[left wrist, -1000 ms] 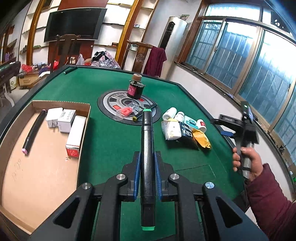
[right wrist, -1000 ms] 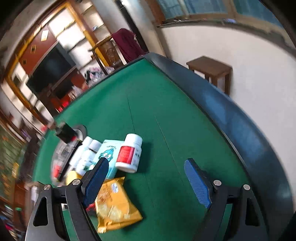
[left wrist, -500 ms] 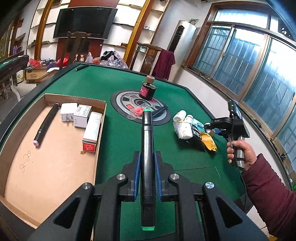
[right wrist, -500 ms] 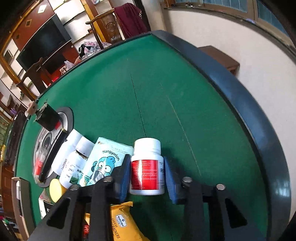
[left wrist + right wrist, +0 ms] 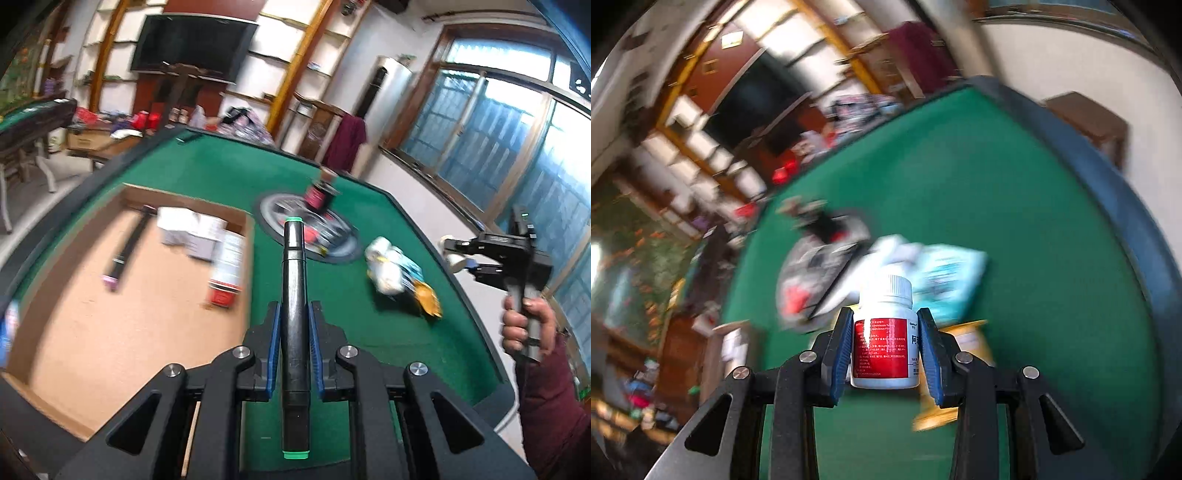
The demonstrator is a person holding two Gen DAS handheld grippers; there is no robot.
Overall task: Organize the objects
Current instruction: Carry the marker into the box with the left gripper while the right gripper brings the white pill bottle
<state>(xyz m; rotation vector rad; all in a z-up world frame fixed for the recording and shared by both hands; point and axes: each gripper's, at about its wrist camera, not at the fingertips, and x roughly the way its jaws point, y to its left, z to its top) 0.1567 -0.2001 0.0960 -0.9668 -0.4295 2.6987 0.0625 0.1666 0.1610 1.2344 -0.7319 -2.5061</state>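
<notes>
My left gripper is shut on a black marker with green ends, held above the green table beside the cardboard box. My right gripper is shut on a white pill bottle with a red label and holds it lifted above the table. The right gripper also shows in the left wrist view, off to the right, above the table's edge. A pile of small items lies on the felt: white bottles, a light-blue packet and a yellow packet.
The box holds a black marker with a pink end and several small cartons. A round grey centre plate carries a dark jar. The table has a dark padded rim. Both views are motion-blurred.
My right gripper closed on the pill bottle and lifted it off the table. My left gripper swung left toward the box, still holding the marker.
</notes>
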